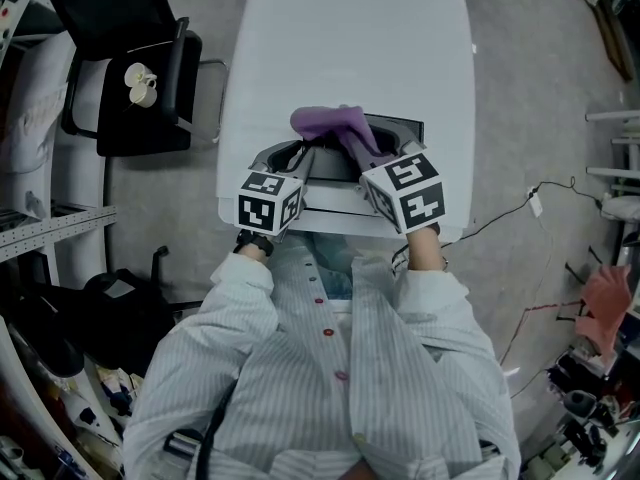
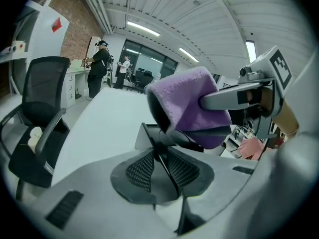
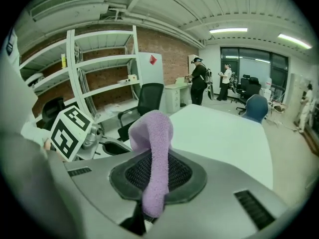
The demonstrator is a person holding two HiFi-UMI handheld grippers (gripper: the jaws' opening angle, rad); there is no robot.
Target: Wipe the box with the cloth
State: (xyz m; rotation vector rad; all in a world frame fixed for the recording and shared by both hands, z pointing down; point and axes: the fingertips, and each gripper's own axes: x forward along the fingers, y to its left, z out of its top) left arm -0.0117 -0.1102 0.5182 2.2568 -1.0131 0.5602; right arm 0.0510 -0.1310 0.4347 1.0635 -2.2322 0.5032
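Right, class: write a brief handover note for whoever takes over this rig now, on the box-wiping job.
Left tongs: shut on a thin dark wall of the box, at the white table's near edge.
Right tongs: shut on the purple cloth, held over the box's open top.
Done: both things gripped.
Left: the wiping itself; how much is already wiped cannot be told.

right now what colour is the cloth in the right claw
Light purple. The cloth shows best in the right gripper view.

The right gripper is pinching a purple cloth. The cloth is standing upright before a white table.
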